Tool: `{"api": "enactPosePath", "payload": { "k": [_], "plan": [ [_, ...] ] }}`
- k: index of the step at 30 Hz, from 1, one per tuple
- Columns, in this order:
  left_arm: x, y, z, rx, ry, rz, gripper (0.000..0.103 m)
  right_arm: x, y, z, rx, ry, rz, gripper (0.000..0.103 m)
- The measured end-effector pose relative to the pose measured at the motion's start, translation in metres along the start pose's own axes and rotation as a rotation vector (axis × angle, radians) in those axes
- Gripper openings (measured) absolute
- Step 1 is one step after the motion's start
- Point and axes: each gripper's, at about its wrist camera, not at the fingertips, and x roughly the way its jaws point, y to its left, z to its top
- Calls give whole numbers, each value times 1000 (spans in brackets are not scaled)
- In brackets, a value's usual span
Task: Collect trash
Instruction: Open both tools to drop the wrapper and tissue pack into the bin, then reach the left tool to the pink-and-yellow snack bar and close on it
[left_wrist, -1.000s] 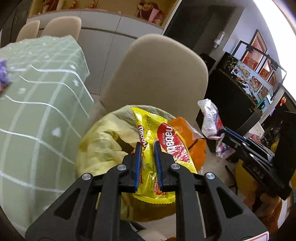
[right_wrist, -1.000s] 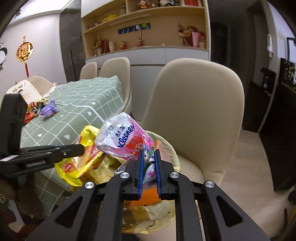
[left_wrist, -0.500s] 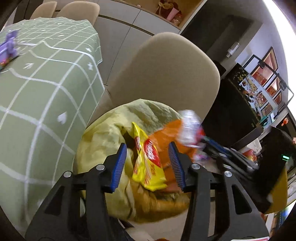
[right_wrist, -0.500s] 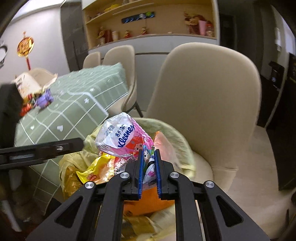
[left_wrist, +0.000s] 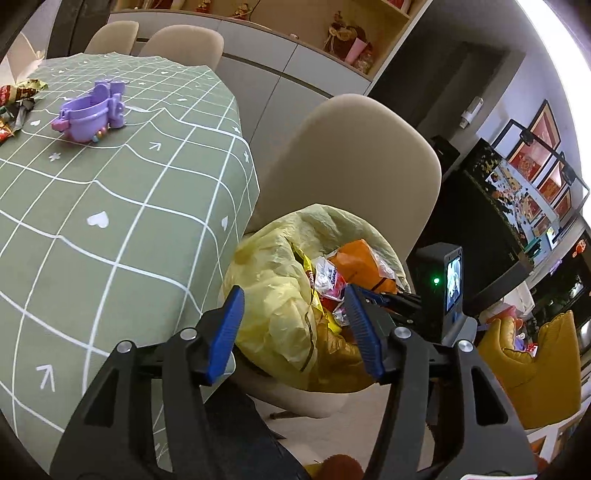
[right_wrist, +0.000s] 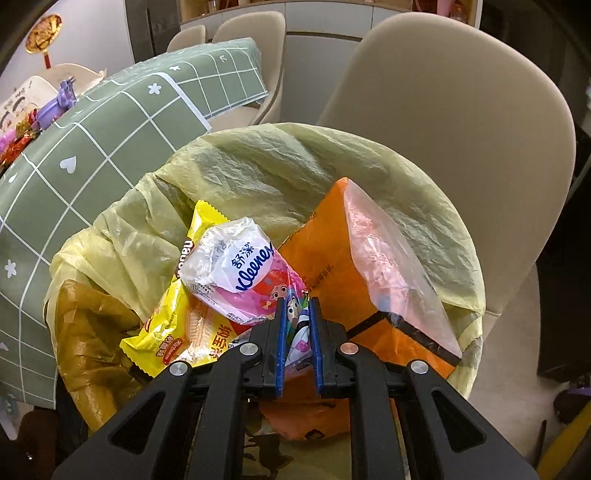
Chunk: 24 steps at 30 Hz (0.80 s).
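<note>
The bin lined with a yellow bag stands on a beige chair seat. In it lie a yellow wafer packet and an orange bag. My left gripper hangs over the bin's near rim, its jaws opening, with nothing between them. My right gripper is shut on the tail of a pink-and-white Kleenex tissue pack, low inside the bin above the wafer packet; its jaws are just starting to open, but the pads still press the wrapper. In the left wrist view the right gripper reaches in from the right.
A table with a green checked cloth lies left of the bin, bearing a purple toy and crumpled wrappers at its far edge. The beige chair back rises behind the bin. A yellow seat stands at the right.
My left gripper opened and let the yellow wafer packet drop into the bin, then drew back toward the table. My right gripper carried the tissue pack down into the bin.
</note>
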Motion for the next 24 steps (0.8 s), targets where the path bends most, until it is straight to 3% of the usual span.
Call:
{"api": "enactPosePath", "payload": {
  "k": [3,5,15,21,24],
  "plan": [
    [-7,3,-2,3,-11,2,57,-9,-3,-3,28,-18,16,23],
    [-10,4,-3,4,-17,4,58,-19,-2,-5,29,-46,22,37],
    [-52,18,-3,11,-76,25,60,-83,9,-1,25,-182,-10,49],
    [-101,44,-3,6,-150,66,61,-118,35,15,9,-247,77,54],
    [-129,61,-1,20,-199,126,61,-134,62,21,-37,-293,106,54]
  ]
}}
